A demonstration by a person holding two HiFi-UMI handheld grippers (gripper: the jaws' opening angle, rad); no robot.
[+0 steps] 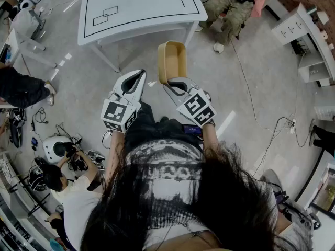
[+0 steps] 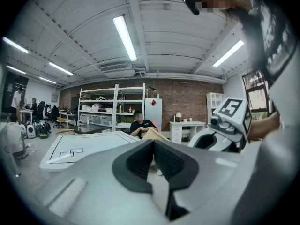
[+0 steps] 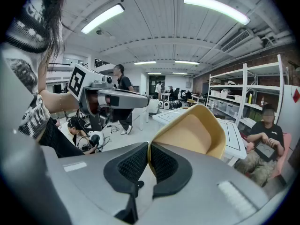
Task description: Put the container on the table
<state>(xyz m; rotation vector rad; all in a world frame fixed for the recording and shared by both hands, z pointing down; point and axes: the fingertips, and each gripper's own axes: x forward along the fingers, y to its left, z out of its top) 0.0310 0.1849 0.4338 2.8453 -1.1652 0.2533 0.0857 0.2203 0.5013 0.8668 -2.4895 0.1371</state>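
The table (image 1: 136,9) runs off the head view's top edge, as does the seated person (image 1: 230,7).

1. We held our left gripper (image 1: 137,77) pointing forward, its jaws pressed together with nothing between them.
2. Our right gripper (image 1: 175,83) sat just beside it, apart from it, jaws clamped on the thin wall of the tan container (image 1: 171,60).
3. Our left forearm (image 1: 113,150) and right forearm (image 1: 211,136) reached forward from the body, and each gripper's marker cube faced up toward the head.
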